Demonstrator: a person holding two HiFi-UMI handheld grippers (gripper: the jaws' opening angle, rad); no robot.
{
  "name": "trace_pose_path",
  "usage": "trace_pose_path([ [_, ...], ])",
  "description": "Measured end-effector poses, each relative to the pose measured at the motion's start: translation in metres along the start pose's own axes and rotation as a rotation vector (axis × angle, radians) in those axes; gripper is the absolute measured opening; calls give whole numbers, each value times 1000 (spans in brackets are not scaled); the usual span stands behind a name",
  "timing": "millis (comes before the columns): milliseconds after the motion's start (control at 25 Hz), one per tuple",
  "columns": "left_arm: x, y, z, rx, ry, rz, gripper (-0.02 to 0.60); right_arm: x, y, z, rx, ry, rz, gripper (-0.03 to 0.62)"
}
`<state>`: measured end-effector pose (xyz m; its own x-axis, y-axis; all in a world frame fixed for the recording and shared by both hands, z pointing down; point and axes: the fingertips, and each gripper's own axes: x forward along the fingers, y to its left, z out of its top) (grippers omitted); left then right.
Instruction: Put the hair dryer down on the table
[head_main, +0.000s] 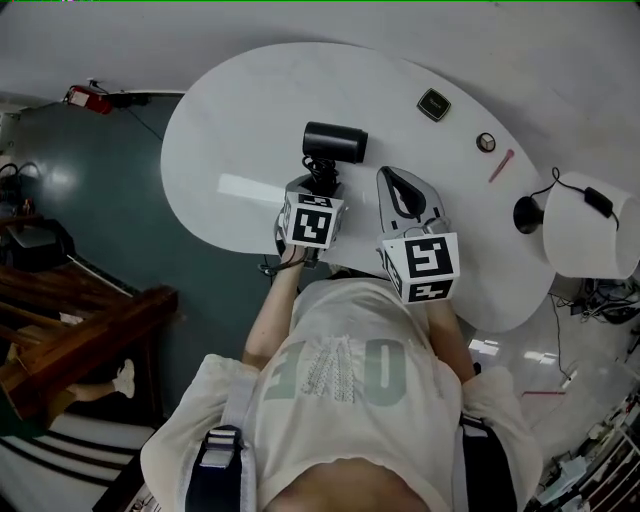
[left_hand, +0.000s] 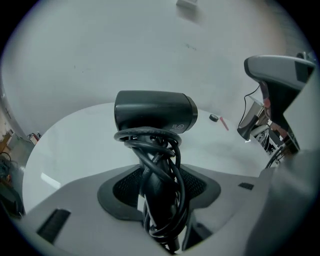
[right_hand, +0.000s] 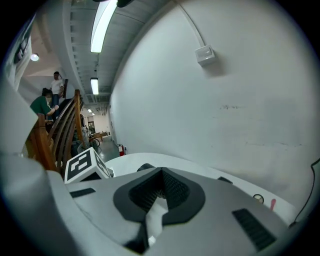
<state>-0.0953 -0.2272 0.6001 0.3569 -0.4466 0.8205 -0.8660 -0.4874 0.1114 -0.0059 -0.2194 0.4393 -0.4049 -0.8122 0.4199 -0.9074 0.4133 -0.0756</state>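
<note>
A black hair dryer (head_main: 335, 142) stands handle-down over the near middle of the white oval table (head_main: 230, 120). Its cord is wound round the handle. My left gripper (head_main: 322, 192) is shut on that wrapped handle. In the left gripper view the dryer's barrel (left_hand: 155, 112) lies crosswise above the jaws, and the left gripper (left_hand: 161, 200) grips the handle and cord low down. My right gripper (head_main: 405, 195) hangs just to the right of the dryer, jaws together and holding nothing. In the right gripper view the right gripper (right_hand: 159, 200) shows its pads meeting.
On the table's far right lie a small dark square item (head_main: 433, 104), a small round object (head_main: 486, 142) and a pink pen (head_main: 501, 165). A white round unit with cables (head_main: 590, 225) stands off the right end. Wooden stairs (head_main: 60, 320) rise at the left.
</note>
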Motion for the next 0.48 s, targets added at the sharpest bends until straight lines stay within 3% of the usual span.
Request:
trace_pose_path([
  [200,21,0,-16,9,85,-8,216,4,-7,-13,18,43,-4,2],
  [480,37,5,-28,23,132,4,216,5,-8,-14,42,42,0,3],
])
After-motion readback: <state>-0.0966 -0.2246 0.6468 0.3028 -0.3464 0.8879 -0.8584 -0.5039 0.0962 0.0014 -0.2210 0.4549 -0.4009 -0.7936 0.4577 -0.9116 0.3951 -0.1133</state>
